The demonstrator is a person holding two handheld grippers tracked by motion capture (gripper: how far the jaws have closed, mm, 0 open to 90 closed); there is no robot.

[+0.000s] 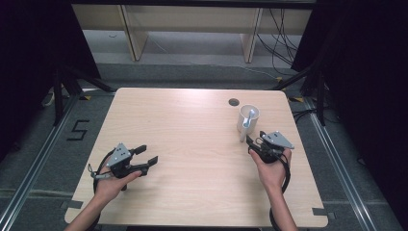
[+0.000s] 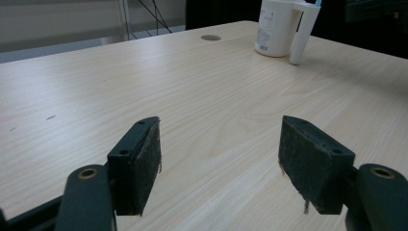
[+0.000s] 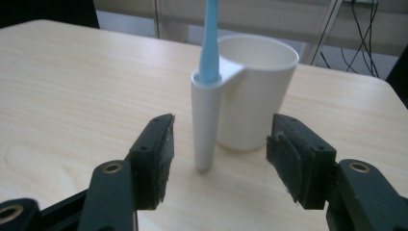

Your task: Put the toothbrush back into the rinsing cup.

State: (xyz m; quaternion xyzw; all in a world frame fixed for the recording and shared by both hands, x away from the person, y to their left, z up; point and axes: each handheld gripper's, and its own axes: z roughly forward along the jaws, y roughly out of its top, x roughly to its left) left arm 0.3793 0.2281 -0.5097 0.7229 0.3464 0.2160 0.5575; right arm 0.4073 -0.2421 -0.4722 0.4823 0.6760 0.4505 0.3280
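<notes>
A white cup (image 1: 248, 118) stands upright at the table's far right. Its hollow tube handle (image 3: 206, 125) holds a light blue toothbrush (image 3: 210, 38) upright. My right gripper (image 1: 256, 138) sits just in front of the cup, jaws open and pointing at it. In the right gripper view the open gripper (image 3: 219, 139) frames the tube handle, which stands a little beyond the pads, apart from them. My left gripper (image 1: 148, 154) rests low over the near left of the table, open and empty. From the left gripper (image 2: 219, 144) the cup (image 2: 276, 26) appears far off at the upper right.
A round cable hole (image 1: 234, 102) lies in the wooden tabletop (image 1: 192, 134) just behind the cup. Wooden shelf legs and cables stand on the floor beyond the far edge. A "5" marking (image 1: 78, 130) is on the floor at the left.
</notes>
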